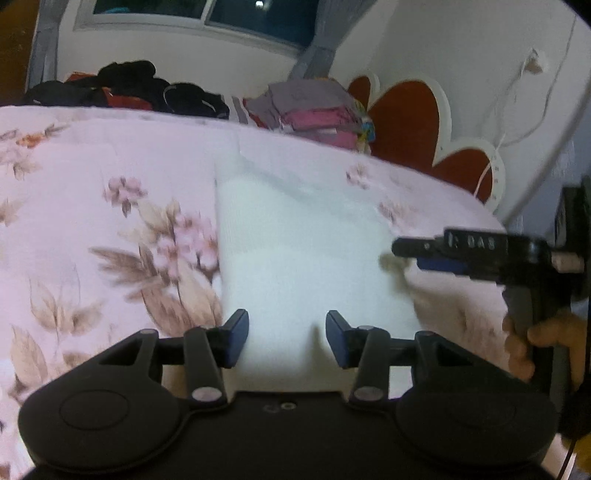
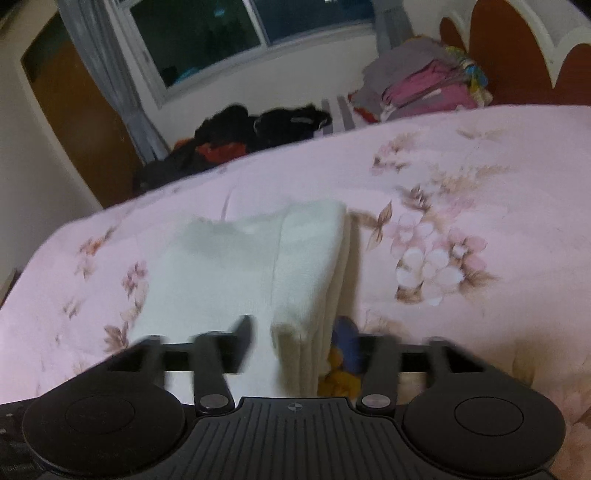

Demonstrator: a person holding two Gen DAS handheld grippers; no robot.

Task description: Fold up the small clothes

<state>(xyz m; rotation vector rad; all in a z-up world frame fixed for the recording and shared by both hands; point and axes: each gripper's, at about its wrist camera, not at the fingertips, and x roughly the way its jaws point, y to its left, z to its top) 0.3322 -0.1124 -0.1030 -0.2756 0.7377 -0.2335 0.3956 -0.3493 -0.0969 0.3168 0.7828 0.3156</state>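
white folded garment [image 1: 306, 251] on floral bedspread [image 1: 110, 206], left tongs [image 1: 287, 341] wide, right tongs [image 2: 295, 339] wide

The right gripper [image 2: 291, 345] is hovering low over a white garment [image 2: 236, 269] that is lying folded on the pink floral bedspread [image 2: 461, 177], its 2 fingers spread apart with the folded right edge of the cloth rising between them. Behind, a dark clothes heap [image 2: 255, 129] and a folded stack [image 2: 421, 85] are sitting below the window [image 2: 221, 33]
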